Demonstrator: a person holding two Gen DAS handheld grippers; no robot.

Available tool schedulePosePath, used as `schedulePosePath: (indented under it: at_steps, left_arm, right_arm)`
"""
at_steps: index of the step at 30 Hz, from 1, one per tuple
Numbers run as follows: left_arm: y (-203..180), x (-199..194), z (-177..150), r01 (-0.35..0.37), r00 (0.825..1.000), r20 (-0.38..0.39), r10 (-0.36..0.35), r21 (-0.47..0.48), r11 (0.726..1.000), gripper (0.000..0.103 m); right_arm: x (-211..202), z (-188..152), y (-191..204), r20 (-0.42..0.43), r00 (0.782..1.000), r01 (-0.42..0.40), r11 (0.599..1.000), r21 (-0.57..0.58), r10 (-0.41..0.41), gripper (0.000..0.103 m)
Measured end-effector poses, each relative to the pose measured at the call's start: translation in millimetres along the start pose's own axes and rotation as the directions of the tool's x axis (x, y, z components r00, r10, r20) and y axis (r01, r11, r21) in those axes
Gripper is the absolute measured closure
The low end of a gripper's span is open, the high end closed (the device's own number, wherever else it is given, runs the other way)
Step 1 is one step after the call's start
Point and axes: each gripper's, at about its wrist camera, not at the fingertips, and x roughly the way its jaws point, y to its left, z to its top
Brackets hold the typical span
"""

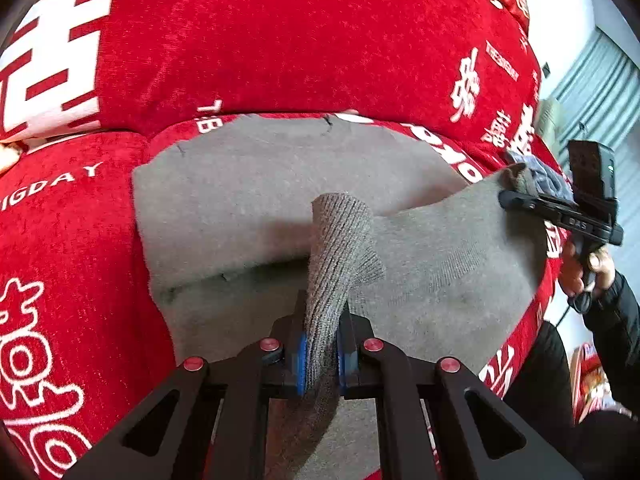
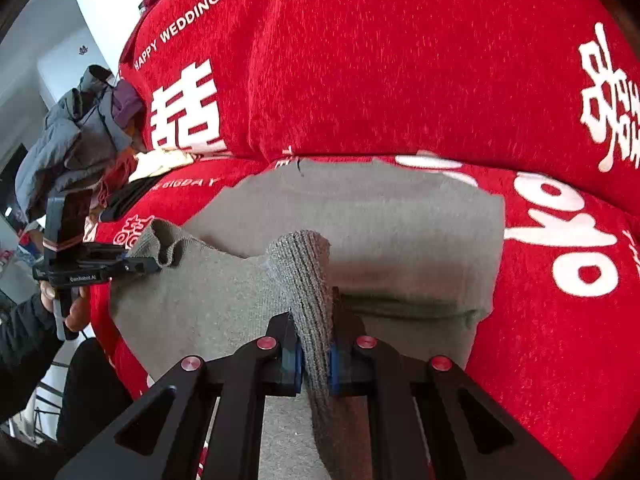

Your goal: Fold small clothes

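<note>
A small grey knitted garment (image 1: 248, 200) lies spread on a red plush cover with white lettering (image 1: 280, 40). Its far part rests flat, with a fold line across the middle. Two ribbed cuffs (image 2: 308, 276) at the near edge are lifted and bunched upright.

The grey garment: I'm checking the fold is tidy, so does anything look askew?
Nothing damaged. The grey garment lies on the red sofa cover, ribbed hem lifted by the left gripper and right gripper, so its front edge sags unevenly between them.
</note>
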Motion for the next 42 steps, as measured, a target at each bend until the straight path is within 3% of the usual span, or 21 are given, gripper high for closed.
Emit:
schedulePosePath:
  at_steps: [6, 11, 17, 18, 22, 26, 30, 33, 36, 38, 39, 40, 42]
  left_arm:
    - [9.3, -23.4, 16.7, 0.049, 0.993, 0.108, -0.039, -0.094, 0.994, 0.092]
    - [11.2, -38.0, 57.1, 0.076, 0.982, 0.182, -0.055, -0.111, 0.991, 0.092]
    - [33.3, -11.9, 107.8, 0.067, 0.981, 0.189, -0.035, -0.169, 0.983, 0.092]
    - [41.4, -2.4, 113.8, 0.064, 0.983, 0.179, -0.029, -0.190, 0.980, 0.092]
    - [81.0, 42.2, 127.4, 0.061, 0.991, 0.132, -0.020, -0.310, 0.949, 0.092]
    - [121.5, 81.7, 129.8, 0.026, 0.996, 0.092, 0.017, -0.453, 0.891, 0.092]
    - [146.3, 101.2, 126.4, -0.032, 0.997, 0.045, 0.068, -0.549, 0.835, 0.091]
    - [156.9, 92.8, 120.1, -0.001, 0.997, 0.062, 0.047, -0.593, 0.805, 0.091]
    - [156.7, 68.3, 112.2, 0.015, 0.996, 0.085, 0.042, -0.585, 0.811, 0.091]
    - [149.2, 46.2, 105.6, -0.015, 0.994, 0.084, 0.073, -0.550, 0.835, 0.091]
    - [144.5, 38.5, 103.6, -0.035, 0.992, 0.082, 0.092, -0.534, 0.845, 0.086]
    - [137.2, 29.1, 98.4, -0.061, 0.990, 0.076, 0.118, -0.518, 0.853, 0.054]
    - [119.9, 19.3, 90.1, -0.094, 0.981, 0.098, 0.168, -0.516, 0.852, 0.000]
  right_arm:
    - [-20.3, 18.3, 8.5, 0.086, 0.996, 0.027, 1.000, -0.012, -0.026, 0.093]
    - [-29.7, 52.9, -0.8, 0.145, 0.987, 0.065, 0.998, 0.005, -0.065, 0.093]
    - [8.3, 103.3, -32.9, 0.119, 0.985, 0.117, 0.991, 0.062, -0.124, 0.093]
    - [17.9, 109.4, -38.1, 0.100, 0.986, 0.118, 0.986, 0.120, -0.131, 0.093]
    - [70.9, 127.9, -57.9, 0.026, 0.986, 0.161, 0.978, 0.133, -0.166, 0.093]
    - [120.4, 130.0, -77.2, -0.049, 0.976, 0.218, 0.962, 0.162, -0.213, 0.093]
    - [152.5, 123.6, -100.0, -0.116, 0.954, 0.294, 0.934, 0.203, -0.275, 0.093]
    - [156.4, 119.9, -113.0, -0.171, 0.951, 0.297, 0.919, 0.259, -0.258, 0.092]
    - [133.9, 116.8, -123.5, -0.156, 0.949, 0.311, 0.898, 0.312, -0.274, 0.067]
    - [105.9, 112.3, -126.3, -0.113, 0.940, 0.341, 0.878, 0.336, -0.322, 0.040]
    - [93.7, 110.4, -123.4, -0.091, 0.934, 0.356, 0.872, 0.337, -0.346, 0.037]
    - [78.4, 107.1, -117.3, -0.064, 0.924, 0.376, 0.866, 0.331, -0.377, 0.033]
    - [66.3, 104.6, -102.4, -0.041, 0.925, 0.370, 0.877, 0.307, -0.377, 0.033]
